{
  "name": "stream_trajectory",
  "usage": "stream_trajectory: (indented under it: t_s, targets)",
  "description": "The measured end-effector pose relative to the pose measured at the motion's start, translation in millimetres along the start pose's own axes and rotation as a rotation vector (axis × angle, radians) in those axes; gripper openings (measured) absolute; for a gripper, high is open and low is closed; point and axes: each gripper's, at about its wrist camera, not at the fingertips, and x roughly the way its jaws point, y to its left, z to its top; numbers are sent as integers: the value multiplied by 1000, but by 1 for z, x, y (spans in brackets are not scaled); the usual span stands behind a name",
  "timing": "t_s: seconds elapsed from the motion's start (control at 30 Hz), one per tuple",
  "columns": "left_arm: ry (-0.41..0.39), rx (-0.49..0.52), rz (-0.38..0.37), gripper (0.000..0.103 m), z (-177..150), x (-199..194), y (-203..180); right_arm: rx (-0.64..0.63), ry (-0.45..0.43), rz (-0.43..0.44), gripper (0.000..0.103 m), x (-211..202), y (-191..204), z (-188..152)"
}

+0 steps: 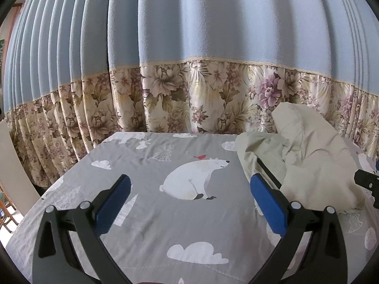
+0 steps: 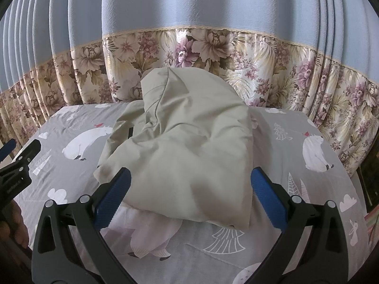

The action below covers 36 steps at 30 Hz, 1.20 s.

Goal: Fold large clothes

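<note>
A pale beige garment lies crumpled in a heap on the grey bed cover. In the left wrist view the garment sits at the right. My right gripper is open, its blue pads on either side of the heap's near edge, holding nothing. My left gripper is open and empty above the bare cover with the polar bear print, left of the garment. The left gripper also shows at the left edge of the right wrist view. The right gripper shows at the right edge of the left wrist view.
A blue curtain with a floral lower band hangs right behind the bed's far edge. The bed cover has polar bear, cloud and tree prints. A white panel stands at the left.
</note>
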Motion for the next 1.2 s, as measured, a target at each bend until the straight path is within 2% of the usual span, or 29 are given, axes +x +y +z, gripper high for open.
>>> stream_trajectory:
  t_s: [1.2]
  targets:
    - [0,34,9,101,-3,-1,2,-14,11,4,100,4,2,-1]
